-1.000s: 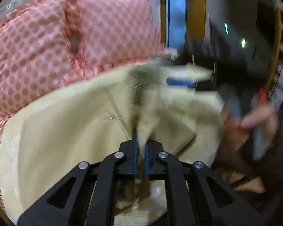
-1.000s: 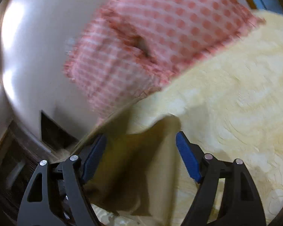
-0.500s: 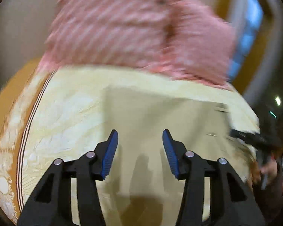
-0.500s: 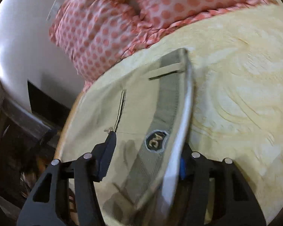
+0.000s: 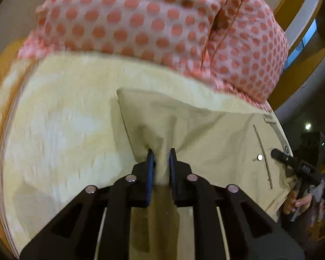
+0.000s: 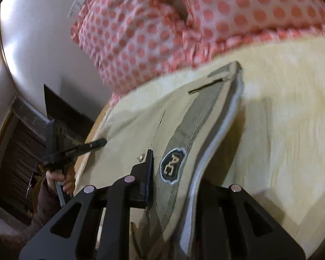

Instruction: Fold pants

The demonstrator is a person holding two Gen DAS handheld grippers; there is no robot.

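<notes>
On the bedspread (image 5: 60,130), both tongs (image 5: 161,158) (image 6: 173,173) pinch the pants (image 5: 216,134).

right hand-held gripper (image 6: 171,173): right finger hidden behind pants (image 6: 140,125) waistband; pillow (image 6: 184,21) blurred, cropped

The pants (image 5: 216,134) are plain khaki beige; at six o'clock in the right wrist view their inner waistband (image 6: 190,130) shows grey with a pale edge and a dark badge (image 6: 172,165) lettered in white. At twelve o'clock the pillows (image 5: 162,26) are pink with coral dots. The bedspread (image 5: 60,125) is cream-yellow. Both grippers are black with blue pads (image 5: 150,166).
</notes>
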